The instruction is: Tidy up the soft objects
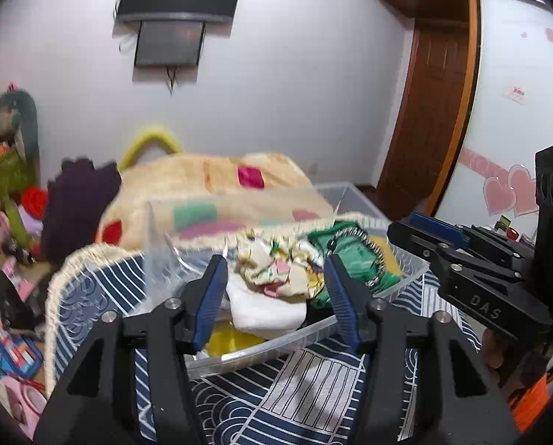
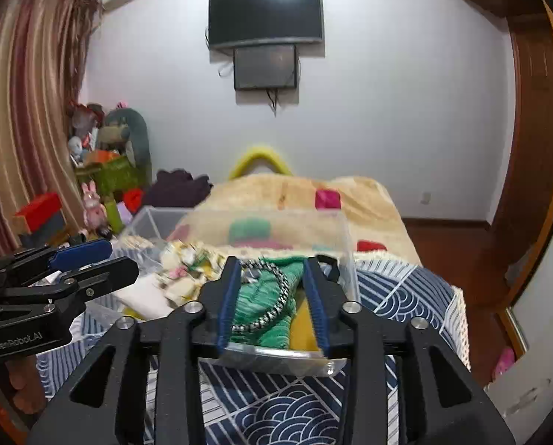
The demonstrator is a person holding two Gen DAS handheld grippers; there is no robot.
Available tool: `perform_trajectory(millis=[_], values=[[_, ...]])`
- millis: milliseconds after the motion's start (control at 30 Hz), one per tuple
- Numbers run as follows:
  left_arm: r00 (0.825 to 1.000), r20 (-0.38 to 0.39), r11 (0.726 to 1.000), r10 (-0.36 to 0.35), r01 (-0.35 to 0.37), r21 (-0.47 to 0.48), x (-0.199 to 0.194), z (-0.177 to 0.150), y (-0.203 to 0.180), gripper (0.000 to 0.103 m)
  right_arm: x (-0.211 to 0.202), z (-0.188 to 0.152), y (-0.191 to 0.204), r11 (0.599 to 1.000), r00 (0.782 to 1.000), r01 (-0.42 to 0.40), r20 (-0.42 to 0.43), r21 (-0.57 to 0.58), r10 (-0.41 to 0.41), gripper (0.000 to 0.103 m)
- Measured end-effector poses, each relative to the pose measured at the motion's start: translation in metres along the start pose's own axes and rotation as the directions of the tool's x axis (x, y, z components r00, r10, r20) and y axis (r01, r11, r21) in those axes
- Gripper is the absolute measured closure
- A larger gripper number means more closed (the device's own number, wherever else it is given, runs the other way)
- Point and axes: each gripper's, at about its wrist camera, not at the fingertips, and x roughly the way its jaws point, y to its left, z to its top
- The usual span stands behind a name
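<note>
A clear plastic bin (image 1: 354, 193) sits on a navy patterned cloth (image 1: 298, 382) and holds soft items: a floral cloth (image 1: 280, 267), a white cloth (image 1: 265, 307), a green knit piece with a metal chain (image 1: 350, 248) and something yellow (image 1: 228, 337). My left gripper (image 1: 274, 270) is open, its jaws on either side of the floral cloth above the bin. My right gripper (image 2: 272, 270) is open over the green knit piece (image 2: 269, 296) and the bin's near rim (image 2: 272, 356). The right gripper also shows in the left wrist view (image 1: 439, 230).
A cream blanket with coloured patches (image 1: 209, 185) lies behind the bin, with a purple garment (image 1: 79, 200) to its left. Toys and clutter (image 2: 102, 170) stand by the striped curtain (image 2: 28, 92). A TV (image 2: 265, 15) hangs on the wall. A wooden door (image 1: 435, 111) is at right.
</note>
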Motion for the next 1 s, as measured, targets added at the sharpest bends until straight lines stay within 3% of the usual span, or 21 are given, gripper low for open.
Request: perform_trajectory(millis=[67,167,333,500,567,1000], values=[[0.999,0.040,1.000,0.012,-0.013,0.020,-0.013,0.003,-0.003,0.043,-0.009,0.004,0.002,1.000,1.000,-0.004,0.027,-0.005,0.004,0.043],[0.996,0.092,0.999,0.012,-0.015,0.037,-0.035,0.006,-0.009,0.034,-0.026,0.008,0.005,1.000,0.997,-0.007,0.074,-0.005,0.008,0.026],[0.985,0.170,0.998,0.037,-0.045,0.038,-0.069,0.006,-0.014,0.012,-0.051,0.009,0.009,1.000,0.991,-0.002,0.131,-0.002,0.003,0.019],[0.974,0.221,0.998,0.044,-0.050,0.022,-0.091,0.005,-0.013,0.004,-0.068,0.006,0.013,1.000,0.984,0.008,0.176,-0.003,-0.007,0.007],[0.969,0.241,0.997,0.056,-0.065,0.030,-0.100,0.003,-0.017,0.003,-0.071,0.005,0.014,1.000,0.981,0.014,0.193,-0.003,-0.013,0.001],[0.959,0.274,0.996,0.074,-0.087,0.037,-0.119,-0.010,-0.023,0.000,-0.081,-0.008,0.022,1.000,0.976,0.029,0.214,-0.011,-0.026,0.000]])
